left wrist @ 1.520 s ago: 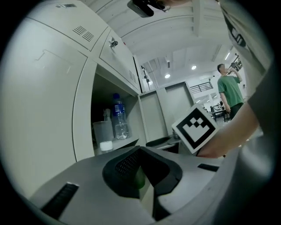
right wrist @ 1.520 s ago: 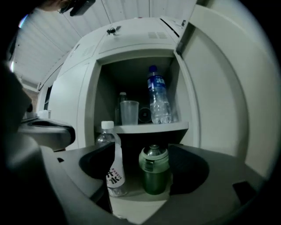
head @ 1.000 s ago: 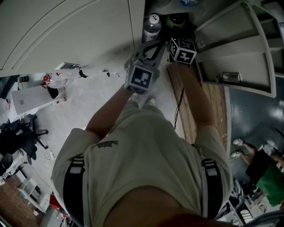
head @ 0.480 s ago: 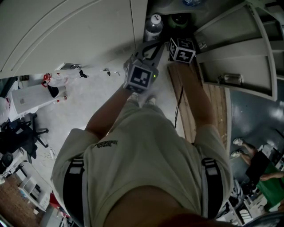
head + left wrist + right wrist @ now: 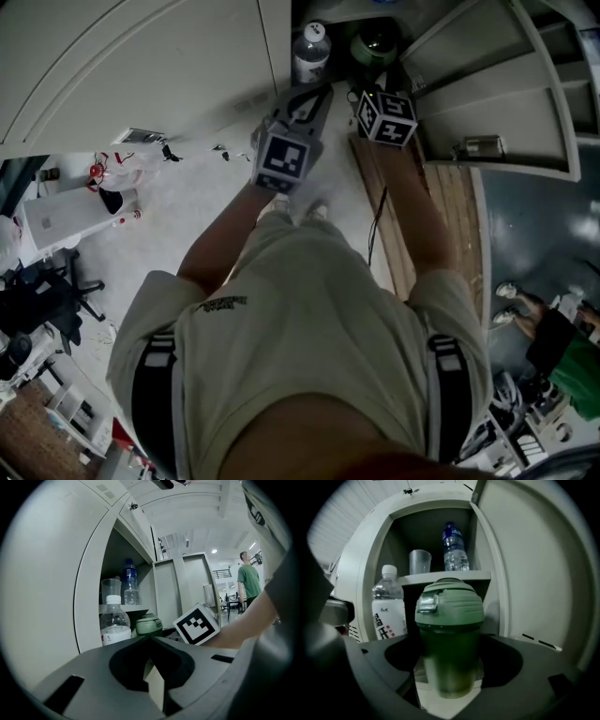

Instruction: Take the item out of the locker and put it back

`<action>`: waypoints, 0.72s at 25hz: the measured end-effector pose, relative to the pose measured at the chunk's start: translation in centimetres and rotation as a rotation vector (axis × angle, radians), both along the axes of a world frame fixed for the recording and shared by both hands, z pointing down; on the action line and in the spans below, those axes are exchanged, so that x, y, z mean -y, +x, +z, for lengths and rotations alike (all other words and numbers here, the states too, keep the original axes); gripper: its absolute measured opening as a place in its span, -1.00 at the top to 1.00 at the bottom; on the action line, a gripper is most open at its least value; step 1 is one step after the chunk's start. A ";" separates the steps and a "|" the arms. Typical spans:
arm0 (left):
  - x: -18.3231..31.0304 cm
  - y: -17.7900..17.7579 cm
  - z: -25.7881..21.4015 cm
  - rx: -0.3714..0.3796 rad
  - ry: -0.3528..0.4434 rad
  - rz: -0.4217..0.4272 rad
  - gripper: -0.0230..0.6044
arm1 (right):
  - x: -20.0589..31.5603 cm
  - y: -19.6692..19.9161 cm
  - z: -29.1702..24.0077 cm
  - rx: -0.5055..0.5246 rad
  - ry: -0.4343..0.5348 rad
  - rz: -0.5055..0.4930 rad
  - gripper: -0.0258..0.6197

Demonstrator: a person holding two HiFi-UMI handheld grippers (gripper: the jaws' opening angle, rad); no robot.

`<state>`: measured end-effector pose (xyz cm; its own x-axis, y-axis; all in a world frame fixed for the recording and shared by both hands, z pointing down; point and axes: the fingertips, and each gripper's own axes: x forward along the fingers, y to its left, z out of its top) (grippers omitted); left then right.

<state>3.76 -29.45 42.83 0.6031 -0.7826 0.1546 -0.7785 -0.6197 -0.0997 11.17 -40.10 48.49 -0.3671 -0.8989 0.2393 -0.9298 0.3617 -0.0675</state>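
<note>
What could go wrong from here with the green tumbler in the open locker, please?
1. The right gripper has just been closing its fingers round the green tumbler, gripping its smooth body below the lid; it might slip or tilt once lifted.
2. The water bottle stands close on the tumbler's left and could be knocked over on the way out.
3. The shelf sits just above the lid, so a lift straight up may strike it.

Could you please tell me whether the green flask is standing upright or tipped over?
Upright: the green flask is vertical with its lid on top, beside the clear water bottle, below the locker's shelf.
</note>
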 end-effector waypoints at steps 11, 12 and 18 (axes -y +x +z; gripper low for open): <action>-2.3 -1.0 -3.6 0.036 0.082 -0.009 0.89 | -8.8 -0.3 -7.8 0.034 0.118 -0.086 -0.28; -2.6 -1.1 -4.1 0.034 0.091 -0.008 0.89 | -9.6 -0.3 -8.7 0.023 0.138 -0.099 -0.28; -4.7 -1.9 -7.7 -0.001 0.143 0.003 0.89 | -14.3 0.5 -12.7 -0.003 0.226 -0.146 -0.28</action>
